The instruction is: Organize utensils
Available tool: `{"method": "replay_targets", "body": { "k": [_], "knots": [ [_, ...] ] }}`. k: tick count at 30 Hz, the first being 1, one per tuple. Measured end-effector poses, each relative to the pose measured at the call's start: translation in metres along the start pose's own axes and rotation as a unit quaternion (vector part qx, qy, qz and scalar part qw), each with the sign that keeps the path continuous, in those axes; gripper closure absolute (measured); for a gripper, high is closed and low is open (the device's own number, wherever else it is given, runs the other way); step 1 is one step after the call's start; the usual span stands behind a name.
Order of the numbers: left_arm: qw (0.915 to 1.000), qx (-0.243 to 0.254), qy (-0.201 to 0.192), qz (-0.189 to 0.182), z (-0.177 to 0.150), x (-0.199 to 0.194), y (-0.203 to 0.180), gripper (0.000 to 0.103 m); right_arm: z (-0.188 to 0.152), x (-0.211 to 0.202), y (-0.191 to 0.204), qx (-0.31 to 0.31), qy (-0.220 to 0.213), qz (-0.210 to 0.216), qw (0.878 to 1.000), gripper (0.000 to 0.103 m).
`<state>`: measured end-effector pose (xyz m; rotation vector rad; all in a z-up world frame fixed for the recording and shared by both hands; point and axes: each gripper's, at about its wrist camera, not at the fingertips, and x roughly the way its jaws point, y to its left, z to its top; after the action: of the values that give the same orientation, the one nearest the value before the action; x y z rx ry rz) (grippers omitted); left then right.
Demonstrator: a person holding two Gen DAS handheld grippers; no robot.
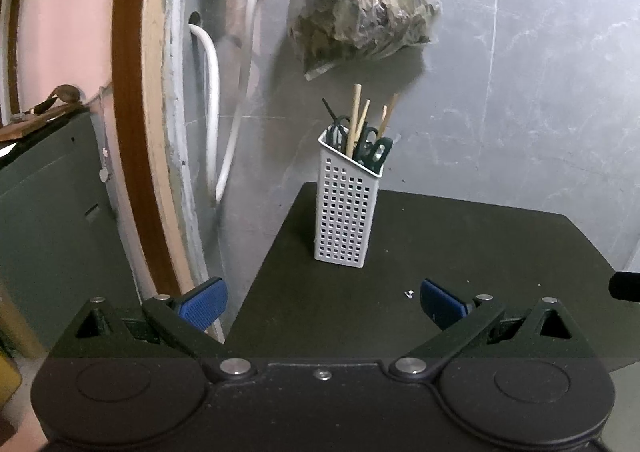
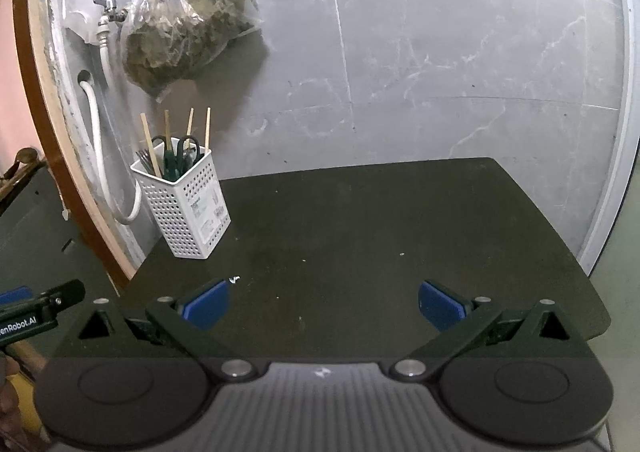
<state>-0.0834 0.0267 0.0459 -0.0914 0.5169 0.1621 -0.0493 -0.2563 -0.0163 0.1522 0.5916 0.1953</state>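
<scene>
A white perforated utensil holder (image 1: 347,208) stands upright at the far left corner of the black table (image 1: 460,252). It holds wooden chopsticks (image 1: 355,120), dark scissors (image 1: 370,144) and other dark utensils. The holder also shows in the right wrist view (image 2: 186,208), with the chopsticks (image 2: 150,146) and scissors (image 2: 180,154) inside. My left gripper (image 1: 322,306) is open and empty, low in front of the holder. My right gripper (image 2: 324,306) is open and empty over the table's near middle, to the right of the holder.
A clear bag of dried stuff (image 1: 360,8) hangs on the grey marble wall above the holder. A tap with a white hose (image 1: 248,64) is at the left. A wooden door frame (image 1: 132,112) and a dark cabinet (image 1: 44,220) stand left of the table.
</scene>
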Motion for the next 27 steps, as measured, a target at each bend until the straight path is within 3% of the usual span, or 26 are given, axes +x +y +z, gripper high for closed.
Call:
{"method": "replay_targets", "body": {
  "k": [27],
  "knots": [
    [0.9979,0.042,-0.012,-0.047,-0.002,0.006,-0.014,0.001,-0.001,0.007,0.01,-0.021,0.013,0.006,1.0,0.0]
  ]
}}
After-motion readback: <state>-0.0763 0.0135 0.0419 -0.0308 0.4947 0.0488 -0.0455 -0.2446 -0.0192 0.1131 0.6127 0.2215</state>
